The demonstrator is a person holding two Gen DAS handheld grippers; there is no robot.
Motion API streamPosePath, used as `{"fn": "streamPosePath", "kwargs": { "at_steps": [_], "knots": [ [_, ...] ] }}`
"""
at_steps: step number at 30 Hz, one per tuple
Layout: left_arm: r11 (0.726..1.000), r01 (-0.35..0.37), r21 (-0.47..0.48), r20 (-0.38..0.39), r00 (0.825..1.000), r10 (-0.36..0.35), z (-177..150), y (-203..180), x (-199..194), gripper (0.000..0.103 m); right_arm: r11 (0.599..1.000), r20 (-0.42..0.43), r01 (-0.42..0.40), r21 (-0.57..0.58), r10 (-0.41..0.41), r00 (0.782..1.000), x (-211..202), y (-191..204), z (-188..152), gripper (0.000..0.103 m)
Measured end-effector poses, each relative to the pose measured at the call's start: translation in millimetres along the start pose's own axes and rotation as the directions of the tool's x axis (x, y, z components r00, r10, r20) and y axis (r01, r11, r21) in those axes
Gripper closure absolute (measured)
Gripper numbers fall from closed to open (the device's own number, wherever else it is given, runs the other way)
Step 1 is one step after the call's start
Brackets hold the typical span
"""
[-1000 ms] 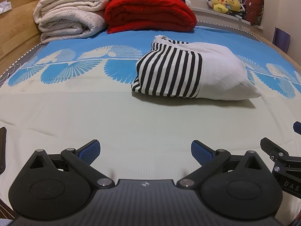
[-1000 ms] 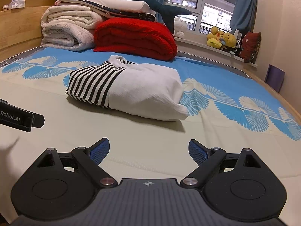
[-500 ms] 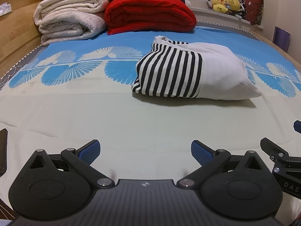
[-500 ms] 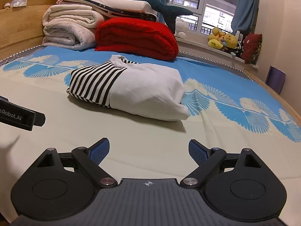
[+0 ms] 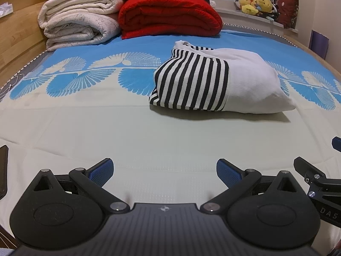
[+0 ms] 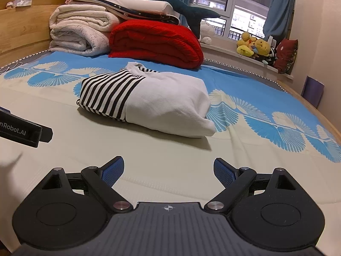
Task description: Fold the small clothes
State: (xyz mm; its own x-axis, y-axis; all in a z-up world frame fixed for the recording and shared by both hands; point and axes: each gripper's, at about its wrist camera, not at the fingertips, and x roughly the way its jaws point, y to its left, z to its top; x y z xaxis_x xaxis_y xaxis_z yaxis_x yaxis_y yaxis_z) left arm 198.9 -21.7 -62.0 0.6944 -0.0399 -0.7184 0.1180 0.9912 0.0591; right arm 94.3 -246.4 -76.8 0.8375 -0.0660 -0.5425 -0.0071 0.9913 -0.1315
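Nearest, the left gripper is held wide open over the pale bedsheet, nothing between its blue pads. The right gripper is likewise spread wide and empty. Farther out, the folded garment, striped black-and-white on one part and plain white on the other, is seen lying on the sheet at about one o'clock, well apart from both tools. Beyond, a red blanket and white blankets are stacked at eleven to twelve o'clock.

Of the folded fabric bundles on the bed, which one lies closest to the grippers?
The striped-and-white folded garment, lying alone mid-bed. The red blanket and cream blanket are stacked farther back by the headboard.
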Motion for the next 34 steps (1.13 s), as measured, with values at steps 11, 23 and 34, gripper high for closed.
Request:
{"fn": "streamPosePath", "kwargs": {
  "at_steps": [11,23,34],
  "knots": [
    [1.0,-0.001,0.008,0.003,1.0,0.001,-0.1,-0.1,0.5,0.0,1.0,-0.001,-0.002,-0.003,0.002,1.0,-0.1,0.6,-0.1,0.011],
    [1.0,0.0,0.009,0.003,1.0,0.0,-0.1,-0.3,0.5,0.0,1.0,0.0,-0.004,-0.003,0.004,1.0,-0.8,0.8,-0.9,0.011],
    [1.0,0.0,0.014,0.002,1.0,0.0,-0.5,-0.9,0.9,0.0,1.0,0.001,-0.009,-0.006,0.009,1.0,-0.6,-0.8,-0.4,0.011]
  ]
}}
